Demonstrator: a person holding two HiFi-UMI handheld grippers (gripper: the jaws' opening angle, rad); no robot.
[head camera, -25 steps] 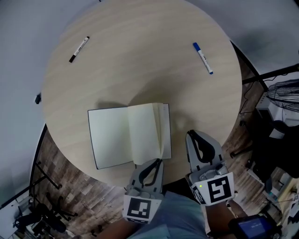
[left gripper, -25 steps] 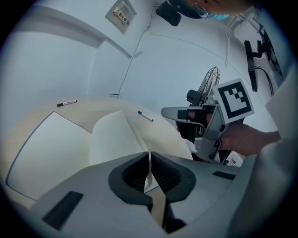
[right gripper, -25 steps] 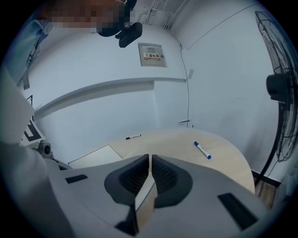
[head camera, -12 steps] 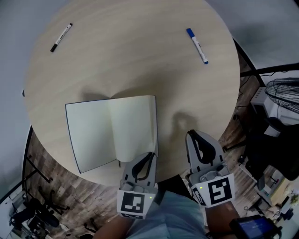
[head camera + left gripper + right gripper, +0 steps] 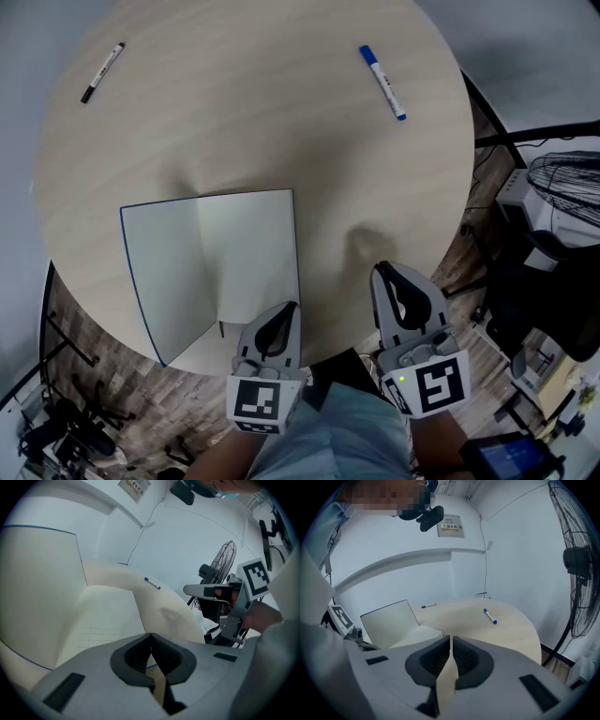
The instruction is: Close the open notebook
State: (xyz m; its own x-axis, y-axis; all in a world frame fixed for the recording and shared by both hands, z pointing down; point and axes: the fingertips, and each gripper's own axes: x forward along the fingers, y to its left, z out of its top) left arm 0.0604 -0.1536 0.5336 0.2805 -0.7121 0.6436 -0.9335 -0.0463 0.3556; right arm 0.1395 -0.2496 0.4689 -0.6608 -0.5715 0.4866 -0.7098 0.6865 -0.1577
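Note:
The open notebook [image 5: 211, 267] lies on the round table [image 5: 281, 141], near its front edge, showing blank cream pages. Its left half [image 5: 389, 616] is tilted up, blue edge showing; the right half [image 5: 108, 620] lies flat. My left gripper [image 5: 286, 307] rests at the notebook's near right corner. Its jaws have just been closing and now meet at the tips [image 5: 150, 634], with nothing visible between them. Right of the notebook, my right gripper [image 5: 382, 270] is over bare table, shut and empty [image 5: 450, 637].
A blue marker [image 5: 382, 82] lies at the table's far right and a black marker [image 5: 101, 72] at its far left. A standing fan [image 5: 576, 569] and dark equipment [image 5: 553, 272] stand beyond the table's right edge.
The pages that stood up at the notebook's right side have dropped flat. My left gripper has sunk toward the notebook's near right corner. The right gripper has barely shifted in view.

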